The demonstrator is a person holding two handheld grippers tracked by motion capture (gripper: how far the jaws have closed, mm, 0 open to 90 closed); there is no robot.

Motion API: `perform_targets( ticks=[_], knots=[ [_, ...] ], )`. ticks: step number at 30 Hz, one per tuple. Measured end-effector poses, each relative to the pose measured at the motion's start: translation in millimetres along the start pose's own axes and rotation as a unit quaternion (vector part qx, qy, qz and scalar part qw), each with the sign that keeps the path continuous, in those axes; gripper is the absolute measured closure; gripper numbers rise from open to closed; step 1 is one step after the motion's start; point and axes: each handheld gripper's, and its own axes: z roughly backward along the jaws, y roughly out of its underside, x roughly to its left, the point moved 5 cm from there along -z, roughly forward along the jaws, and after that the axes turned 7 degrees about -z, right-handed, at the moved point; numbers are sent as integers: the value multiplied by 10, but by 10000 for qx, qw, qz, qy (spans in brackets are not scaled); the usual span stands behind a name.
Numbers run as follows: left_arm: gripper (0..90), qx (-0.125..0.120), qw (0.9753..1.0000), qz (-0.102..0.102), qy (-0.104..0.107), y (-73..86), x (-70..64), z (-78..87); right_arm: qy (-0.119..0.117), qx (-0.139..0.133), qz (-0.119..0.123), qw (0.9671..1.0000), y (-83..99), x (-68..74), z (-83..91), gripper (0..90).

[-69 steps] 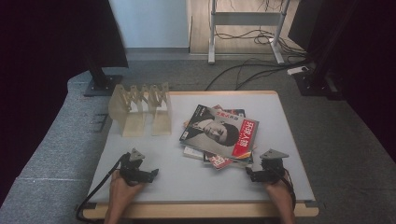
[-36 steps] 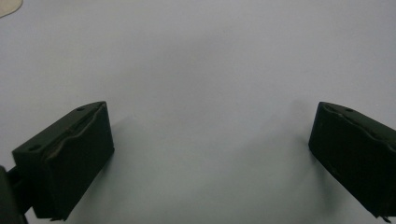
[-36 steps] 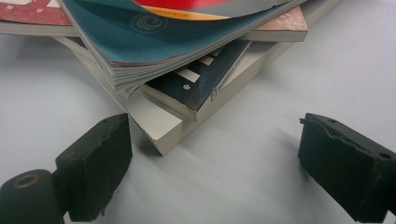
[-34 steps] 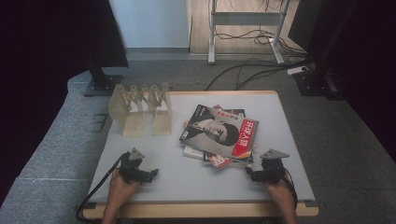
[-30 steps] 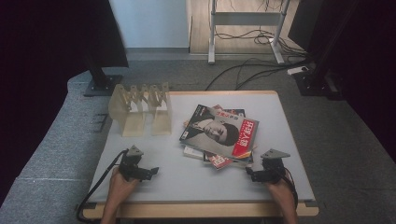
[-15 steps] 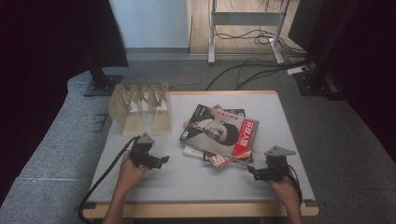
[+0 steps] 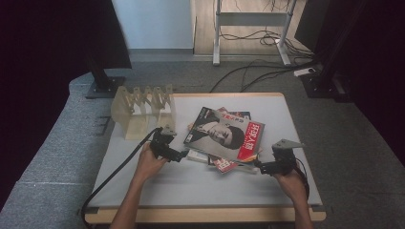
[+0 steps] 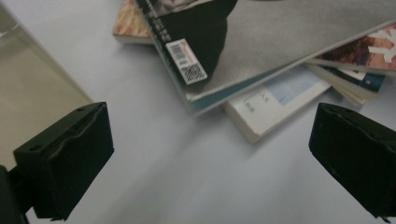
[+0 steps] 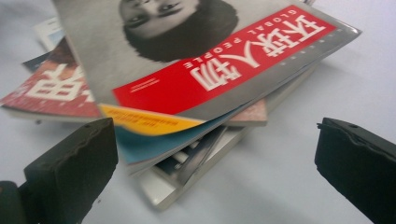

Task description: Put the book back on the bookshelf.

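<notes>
The stack of magazines (image 7: pixel 223 139) lies in the middle of the table (image 7: pixel 296 119), just right of the clear rack (image 7: pixel 142 110) at the upper left. The left gripper (image 7: pixel 180 155) sits just beside the stack's left edge, jaws spread wide and holding nothing. The right gripper (image 7: pixel 260 168) waits at the stack's lower right corner, jaws equally wide apart and empty.

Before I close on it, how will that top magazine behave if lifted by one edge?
The top magazine looks thin and glossy, so it will probably droop and may slip between the jaws. Its corner already overhangs the stack of books in the right gripper view, so a push would likely slide it off rather than shift the pile.
</notes>
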Motion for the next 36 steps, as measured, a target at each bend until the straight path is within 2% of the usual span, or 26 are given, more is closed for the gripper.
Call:
perform_targets(
  ticks=[3, 10, 15, 17, 18, 21, 24, 27, 32, 33, 36],
  knots=[
    [0, 20, 10000, -87, 43, -107, -8, -81, 40, -50, -43, 10000, -50, -24, -32, 0],
    [18, -9, 9998, -91, 188, -215, -14, -199, 115, -35, 3, 9999, -143, -31, -125, 0],
    [19, 47, 9996, -136, 226, -256, 0, -334, 149, -37, -24, 9999, -173, -64, -184, 0],
    [23, 4, 9995, -59, 307, -263, 8, -384, 158, -74, -82, 9998, -193, -84, -191, 0],
    [25, 3, 9995, -36, 300, -260, 15, -404, 151, -153, -128, 9997, -225, -88, -173, 0],
    [26, 54, 9995, -44, 301, -241, 31, -452, 153, -137, -107, 9997, -243, -88, -164, 0],
    [26, 49, 9996, -35, 294, -235, 33, -476, 195, -91, -31, 9998, -263, -105, -152, 0],
    [27, -9, 9994, -12, 333, -248, 38, -483, 219, -91, -57, 9997, -276, -131, -149, 0],
    [27, -24, 9995, -100, 288, -291, 29, -466, 321, -156, -95, 9993, -314, -195, -86, 0],
    [27, -36, 9995, -130, 295, -316, 21, -472, 391, -133, -118, 9991, -320, -221, -78, 0],
    [28, -28, 9995, -179, 272, -338, 12, -497, 370, -53, -88, 9993, -313, -215, -118, 0]
  ],
)
